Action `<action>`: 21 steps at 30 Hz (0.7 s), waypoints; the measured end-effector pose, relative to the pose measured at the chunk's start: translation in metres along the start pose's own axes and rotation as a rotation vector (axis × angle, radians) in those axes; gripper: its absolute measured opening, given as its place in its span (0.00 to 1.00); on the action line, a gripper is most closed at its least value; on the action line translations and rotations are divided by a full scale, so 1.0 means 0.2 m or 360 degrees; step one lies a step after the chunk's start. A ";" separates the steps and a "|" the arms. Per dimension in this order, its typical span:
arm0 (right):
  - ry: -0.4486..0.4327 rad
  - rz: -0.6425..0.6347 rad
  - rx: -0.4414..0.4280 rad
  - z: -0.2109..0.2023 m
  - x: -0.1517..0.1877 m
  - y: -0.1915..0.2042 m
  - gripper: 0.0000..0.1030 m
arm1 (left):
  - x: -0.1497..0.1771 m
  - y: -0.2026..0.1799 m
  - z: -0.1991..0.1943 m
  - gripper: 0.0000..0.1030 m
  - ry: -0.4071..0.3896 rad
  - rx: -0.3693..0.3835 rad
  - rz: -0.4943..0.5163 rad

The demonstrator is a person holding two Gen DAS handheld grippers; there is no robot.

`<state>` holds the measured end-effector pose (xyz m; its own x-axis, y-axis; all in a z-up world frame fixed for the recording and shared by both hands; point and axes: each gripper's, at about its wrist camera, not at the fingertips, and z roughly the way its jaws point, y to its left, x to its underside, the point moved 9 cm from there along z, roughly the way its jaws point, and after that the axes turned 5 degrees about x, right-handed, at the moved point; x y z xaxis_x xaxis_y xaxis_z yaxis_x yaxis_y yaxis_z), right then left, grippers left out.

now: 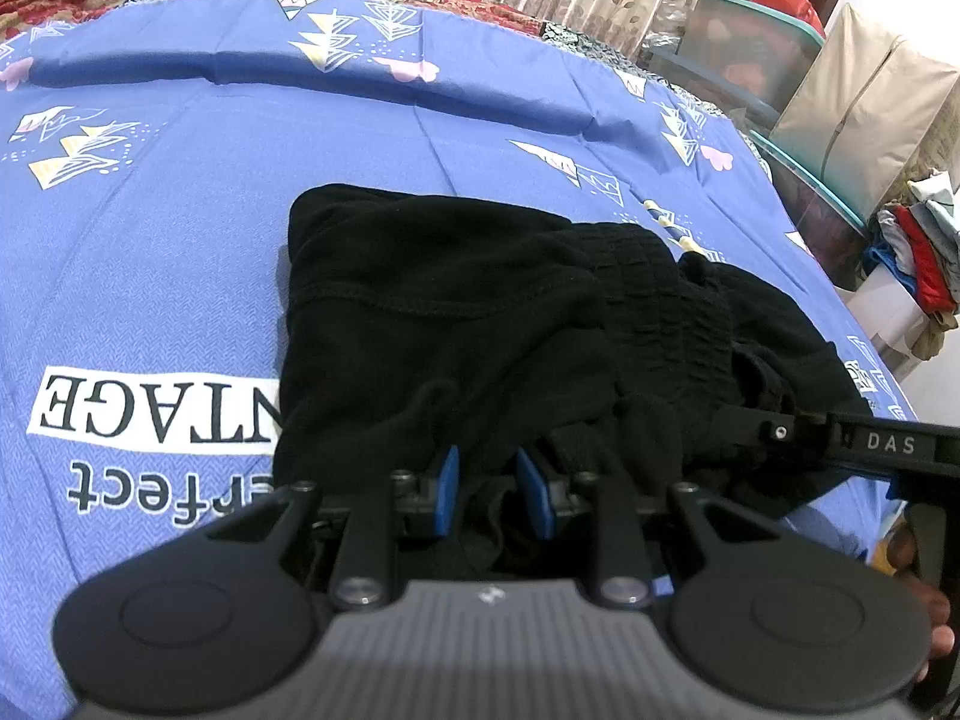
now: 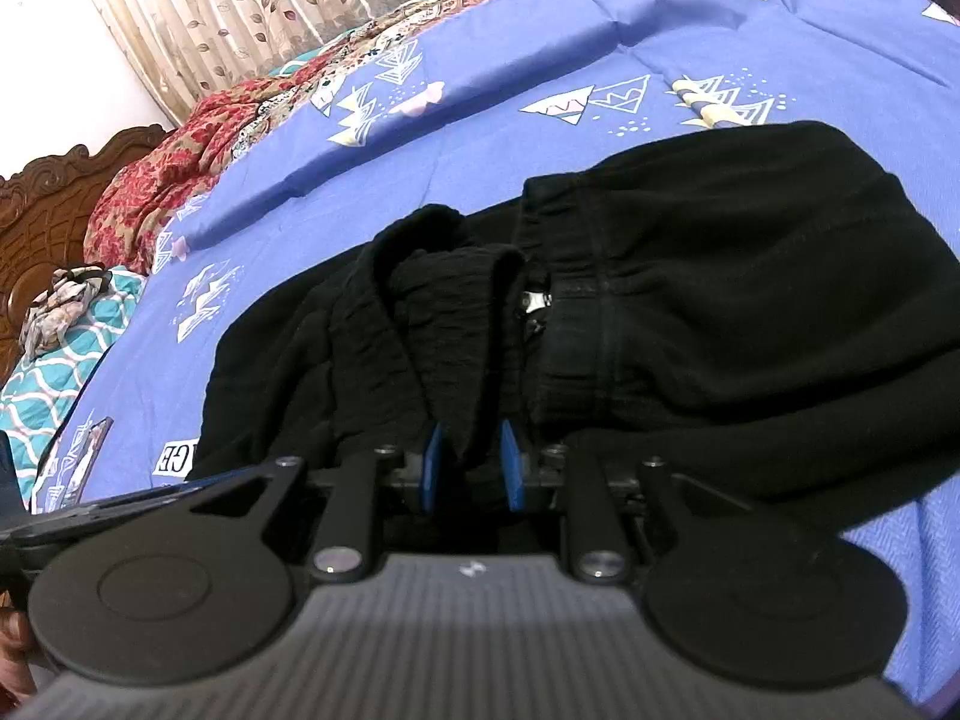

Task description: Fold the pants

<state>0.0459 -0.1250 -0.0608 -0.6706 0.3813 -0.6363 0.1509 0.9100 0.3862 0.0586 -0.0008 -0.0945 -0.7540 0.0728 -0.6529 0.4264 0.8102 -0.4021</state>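
Note:
Black pants (image 1: 456,312) lie bunched in a partly folded heap on the blue patterned bedsheet (image 1: 180,252). Their elastic waistband (image 1: 666,300) is rumpled in the middle. My left gripper (image 1: 487,480) is shut on a fold of the pants at their near edge. My right gripper (image 2: 471,462) is shut on the waistband edge of the pants (image 2: 750,276), with black cloth pinched between its blue pads (image 2: 433,456). The right gripper's arm also shows in the left wrist view (image 1: 888,444), at the right beside the pants.
A red floral blanket (image 2: 180,156) lies at the head of the bed by a carved wooden headboard (image 2: 42,216). Plastic storage boxes (image 1: 750,54) and a clothes pile (image 1: 924,258) stand beside the bed's right edge. Curtains (image 2: 270,6) hang behind.

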 end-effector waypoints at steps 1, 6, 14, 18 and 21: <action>-0.0001 0.0002 0.0000 0.00 0.01 0.00 0.24 | 0.00 0.00 0.00 0.24 0.0000 0.0000 0.0000; -0.0002 -0.0001 0.0001 0.00 0.01 0.00 0.24 | 0.00 0.00 0.00 0.24 0.0000 0.0002 -0.0002; -0.0001 -0.0003 0.0001 0.00 0.01 0.00 0.24 | 0.00 0.00 0.00 0.24 0.0000 0.0002 -0.0002; 0.0002 -0.0006 -0.0001 0.00 0.01 -0.01 0.24 | 0.00 0.00 0.00 0.24 -0.0001 0.0002 -0.0002; 0.0002 -0.0006 -0.0001 0.00 0.01 -0.01 0.24 | 0.00 0.00 0.00 0.24 -0.0001 0.0003 -0.0001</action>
<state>0.0444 -0.1255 -0.0624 -0.6719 0.3775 -0.6372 0.1479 0.9114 0.3841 0.0585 -0.0002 -0.0944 -0.7541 0.0718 -0.6528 0.4266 0.8093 -0.4038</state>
